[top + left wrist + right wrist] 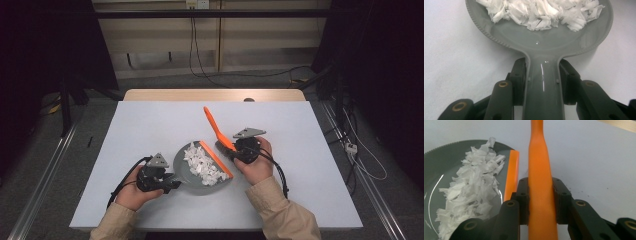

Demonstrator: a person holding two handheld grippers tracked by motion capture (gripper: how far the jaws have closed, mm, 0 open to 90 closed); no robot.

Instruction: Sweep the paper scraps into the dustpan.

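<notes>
Risk: we tip grey dustpan [192, 170] on worktop [150, 125], paper scraps [202, 165] spill. Left hand-held gripper [172, 184] pinches dustpan handle; right hand-held gripper [231, 150] pinches orange brush [216, 127] handle, bristle edge against scraps. Hard sweep scatters scraps over rim.

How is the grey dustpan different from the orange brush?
The grey dustpan is round and lies flat on the table; the orange brush is straight-edged, its handle rising. The dustpan carries white paper scraps; the brush carries none. Both are clamped by the handle, each in one claw.
</notes>
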